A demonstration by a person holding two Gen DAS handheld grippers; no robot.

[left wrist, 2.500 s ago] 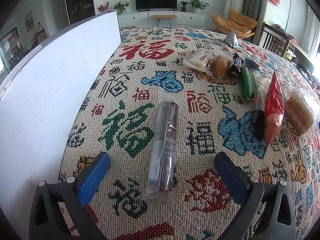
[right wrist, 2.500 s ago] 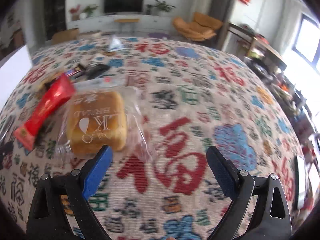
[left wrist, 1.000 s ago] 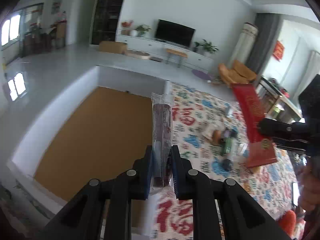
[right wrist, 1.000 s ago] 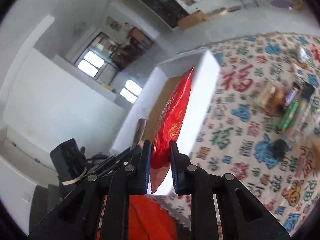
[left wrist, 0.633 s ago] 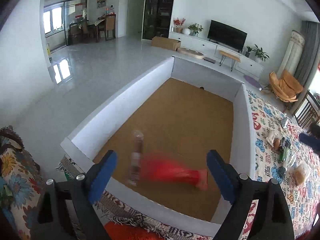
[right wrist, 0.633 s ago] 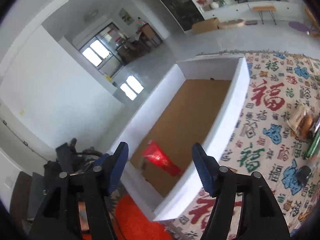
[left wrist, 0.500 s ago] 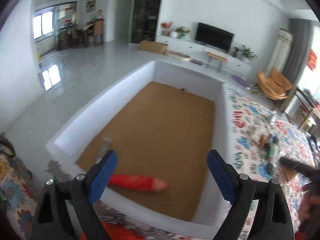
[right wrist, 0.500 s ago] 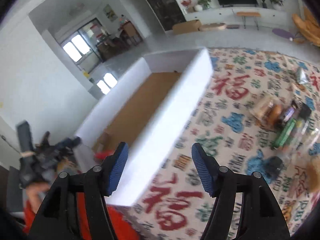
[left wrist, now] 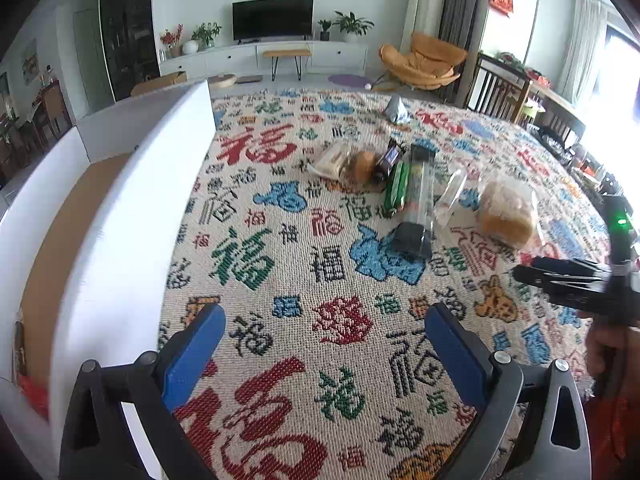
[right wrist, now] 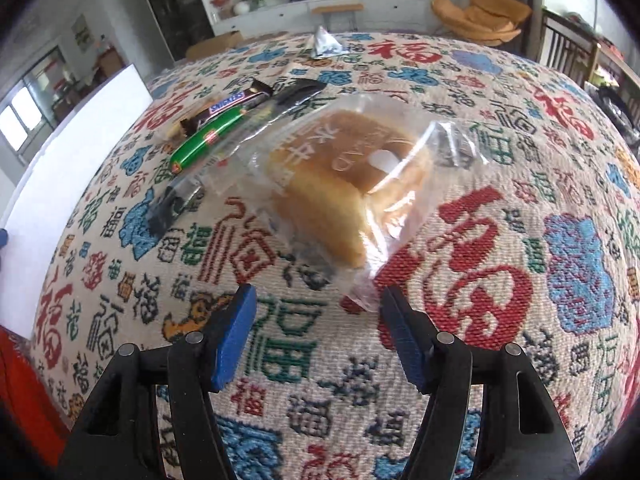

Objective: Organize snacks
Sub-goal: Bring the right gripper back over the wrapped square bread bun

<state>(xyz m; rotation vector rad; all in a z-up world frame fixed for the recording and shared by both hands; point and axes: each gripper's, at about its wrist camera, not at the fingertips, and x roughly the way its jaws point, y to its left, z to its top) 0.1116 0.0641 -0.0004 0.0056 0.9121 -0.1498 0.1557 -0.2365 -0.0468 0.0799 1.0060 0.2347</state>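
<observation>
Several snacks lie on a patterned tablecloth [left wrist: 336, 264]. A bread loaf in a clear bag [right wrist: 344, 184] sits just ahead of my right gripper [right wrist: 318, 296], which is open; the bag's near corner reaches its fingertips without being pressed. Left of the loaf [left wrist: 506, 212] lie a green packet [right wrist: 212, 136], a Snickers bar [right wrist: 232, 102] and a black packet [right wrist: 168, 204]. My left gripper [left wrist: 322, 320] hovers over bare cloth, its jaws opening with nothing between them. A red packet [left wrist: 34, 392] lies in the white box [left wrist: 120, 220].
The white box with a brown floor stands along the table's left edge [right wrist: 76, 128]. A silver packet [left wrist: 396, 108] lies far back. The right gripper [left wrist: 560, 280], held by a hand, shows at the right of the left wrist view. Chairs stand beyond the table.
Both grippers let go of their packets, the brown bar and the red one, over the white box. Both then swung right and down to the tablecloth, open.
</observation>
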